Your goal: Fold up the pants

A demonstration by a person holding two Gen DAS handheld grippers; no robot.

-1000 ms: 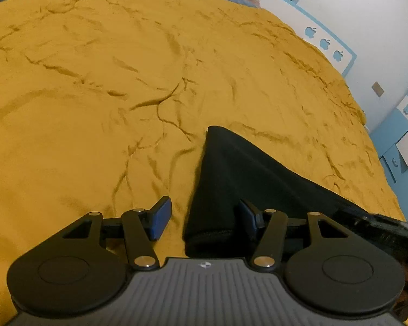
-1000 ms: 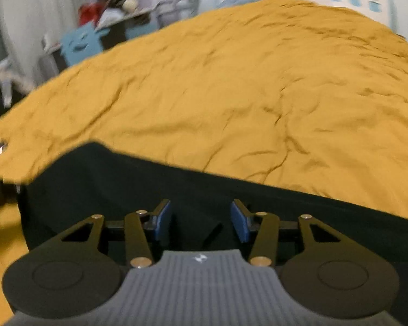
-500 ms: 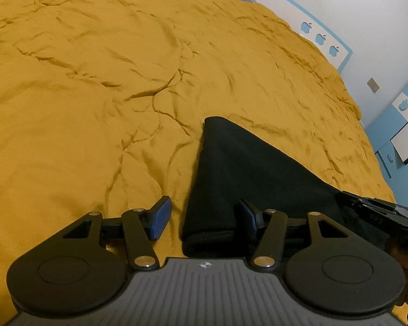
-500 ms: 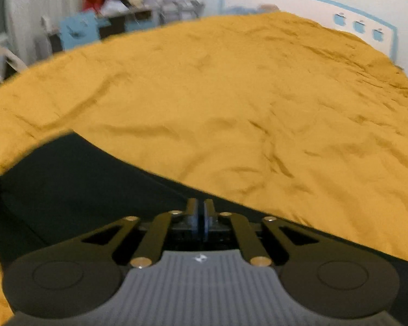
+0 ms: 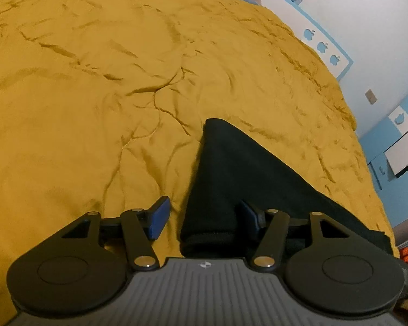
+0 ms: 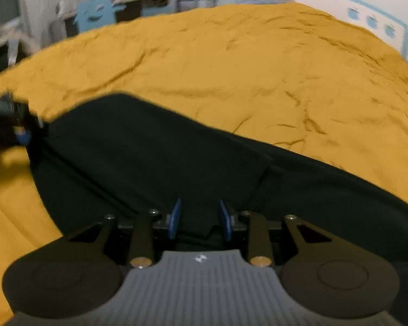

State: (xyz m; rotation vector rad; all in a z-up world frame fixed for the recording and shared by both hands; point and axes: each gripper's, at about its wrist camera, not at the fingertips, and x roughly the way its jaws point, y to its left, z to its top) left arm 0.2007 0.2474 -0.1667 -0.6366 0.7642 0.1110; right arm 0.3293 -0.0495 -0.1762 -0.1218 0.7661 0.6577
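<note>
Black pants [image 5: 244,176] lie on a mustard-yellow bedsheet [image 5: 95,95], one narrow end pointing away from me. My left gripper [image 5: 202,206] straddles the near hem: its right finger is over the black cloth, its left finger over the sheet, and its jaws are opening a little wider without pressing anything. In the right wrist view the pants [image 6: 163,163] stretch across the sheet [image 6: 231,68]. My right gripper [image 6: 199,205] hovers over them; its jaws are opening, with black cloth under the gap and the pads apart. The left gripper's blue pad [image 6: 23,137] shows at the far left edge.
A white wall with a blue border and apple stickers [image 5: 323,46] runs along the far side of the bed. Blue cabinets [image 5: 394,146] stand at the right. Cluttered shelves and a blue cut-out figure [image 6: 95,13] are beyond the bed's far left corner.
My right gripper closed tight over the black cloth half a second ago and has now parted its pads again while shifting sideways. It has left the left wrist view's right edge. The left gripper stayed put.
</note>
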